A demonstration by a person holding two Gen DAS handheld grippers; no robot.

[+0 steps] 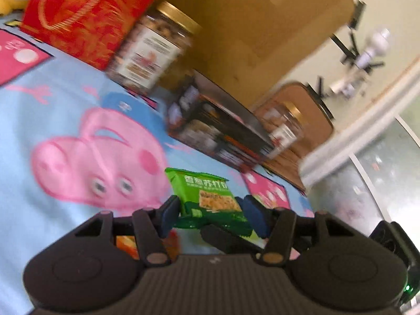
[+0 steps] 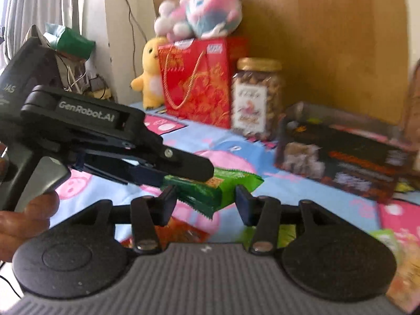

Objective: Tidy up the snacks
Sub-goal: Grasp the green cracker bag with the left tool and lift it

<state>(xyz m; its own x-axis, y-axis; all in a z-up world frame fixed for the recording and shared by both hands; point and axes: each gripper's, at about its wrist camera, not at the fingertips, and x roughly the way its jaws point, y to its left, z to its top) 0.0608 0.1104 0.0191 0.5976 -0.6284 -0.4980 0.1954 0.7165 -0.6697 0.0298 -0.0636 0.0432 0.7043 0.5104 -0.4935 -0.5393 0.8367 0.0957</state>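
A green snack packet (image 1: 207,197) hangs above the cartoon-pig sheet (image 1: 65,110), and my left gripper (image 1: 212,215) is shut on it, one blue pad on each side edge. In the right wrist view the left gripper (image 2: 189,177) reaches in from the left, held by a hand (image 2: 26,218), still clamping the packet (image 2: 218,186). My right gripper (image 2: 206,204) is open, its fingers straddling the packet's crimped near end with a slim gap on the right side. A dark finger (image 1: 225,237), apparently of the right gripper, shows under the packet.
Along the wooden board at the back stand a red gift bag (image 2: 197,78), a gold-lidded nut jar (image 2: 257,97), a dark snack box (image 2: 341,155) and a second jar (image 1: 286,126). Plush toys (image 2: 199,10) sit on the bag. Loose packets (image 2: 401,262) lie at the lower right.
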